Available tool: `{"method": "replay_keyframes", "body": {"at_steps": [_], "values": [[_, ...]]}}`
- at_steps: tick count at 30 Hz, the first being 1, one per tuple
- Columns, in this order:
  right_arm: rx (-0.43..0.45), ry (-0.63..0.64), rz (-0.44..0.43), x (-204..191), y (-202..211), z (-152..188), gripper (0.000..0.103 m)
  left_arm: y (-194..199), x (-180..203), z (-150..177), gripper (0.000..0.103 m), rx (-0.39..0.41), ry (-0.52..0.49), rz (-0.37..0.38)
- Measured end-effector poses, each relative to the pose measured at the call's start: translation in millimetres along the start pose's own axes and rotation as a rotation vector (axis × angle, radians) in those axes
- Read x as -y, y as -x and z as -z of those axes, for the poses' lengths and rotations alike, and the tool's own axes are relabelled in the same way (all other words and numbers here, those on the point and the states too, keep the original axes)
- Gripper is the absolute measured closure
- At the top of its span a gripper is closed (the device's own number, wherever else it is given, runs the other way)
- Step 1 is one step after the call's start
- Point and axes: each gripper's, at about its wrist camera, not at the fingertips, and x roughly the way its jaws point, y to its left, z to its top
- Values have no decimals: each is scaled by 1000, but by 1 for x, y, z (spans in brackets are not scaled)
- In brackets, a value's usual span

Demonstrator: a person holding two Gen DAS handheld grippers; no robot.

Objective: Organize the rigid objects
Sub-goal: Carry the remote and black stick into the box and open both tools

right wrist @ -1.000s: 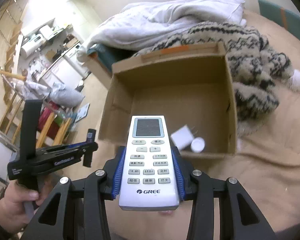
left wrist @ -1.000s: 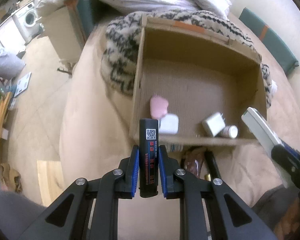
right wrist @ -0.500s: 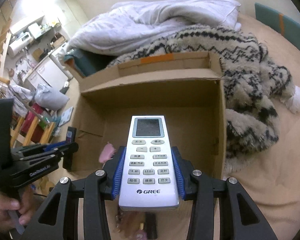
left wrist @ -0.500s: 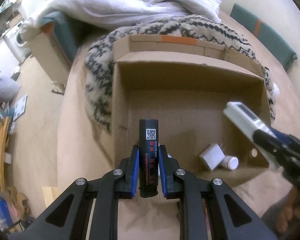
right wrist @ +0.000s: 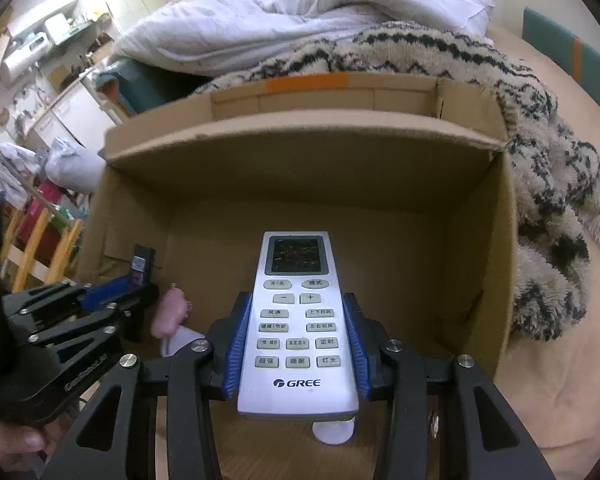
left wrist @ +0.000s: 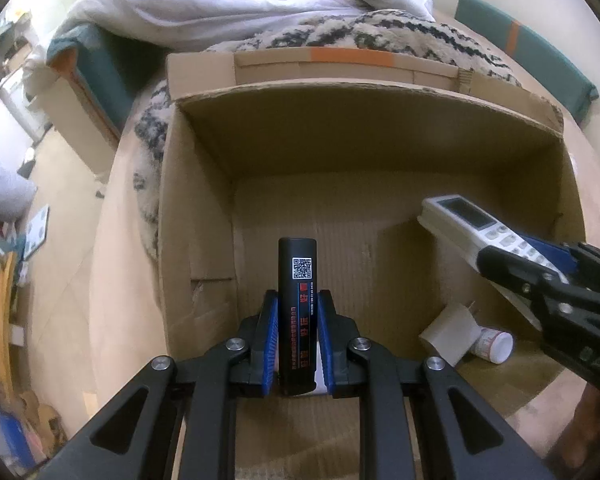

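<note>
**Both claws loaded over the open cardboard box**

My left claw [left wrist: 297, 340] is clamped on a black stick-shaped device [left wrist: 297, 312] with a QR label, held upright between the blue pads. It hangs inside the cardboard box [left wrist: 204, 208], close to the box's left wall. Ahead of it lies bare corrugated floor. Off to its right, on the box floor, a white charger plug [left wrist: 450, 330] lies touching a small white bottle [left wrist: 494, 346].

My right claw [right wrist: 298, 340] grips a white GREE air-conditioner remote [right wrist: 296, 320] by its long sides, screen end pointing forward, over the box's interior. To its left, beside the left claw, a pink object [right wrist: 168, 314] sits on the box floor with a white item [right wrist: 180, 340] just next to it; I cannot tell what either is. Beyond the box's far wall lie a black-and-cream patterned blanket [right wrist: 540, 160] and a white duvet [right wrist: 300, 12].
</note>
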Motion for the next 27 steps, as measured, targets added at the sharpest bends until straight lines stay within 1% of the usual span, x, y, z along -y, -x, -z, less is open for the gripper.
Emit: {"method": "replay_keyframes", "body": {"at_steps": [4,10,15,17,19,22,23,25,26,27], "values": [[-28,14,18,-3,-10,1,57,-5,0,-1,86,-3,3,-8],[-48,37,47,-6,-14,3,57,-7,4,1,86,0,-19,-15],[-65,28,44,-6,-17,5,57,-6,4,2,86,6,-25,-14],[-63,18,37,-4,-16,4,57,-5,4,3,86,2,-19,-8],[-38,11,34,-4,-11,3,57,-3,6,4,86,3,-23,0],[-1,17,37,-4,-2,1,57,1,9,5,86,21,-42,-18],[6,11,35,-4,-1,0,56,2,9,6,86,25,-43,-20],[12,-12,17,-1,2,-1,48,2,8,6,86,24,-41,-16],[16,-26,6,1,2,-1,40,3,8,6,86,24,-38,-15],[24,-42,-4,3,5,-1,38,4,8,6,85,24,-37,-14]]}}
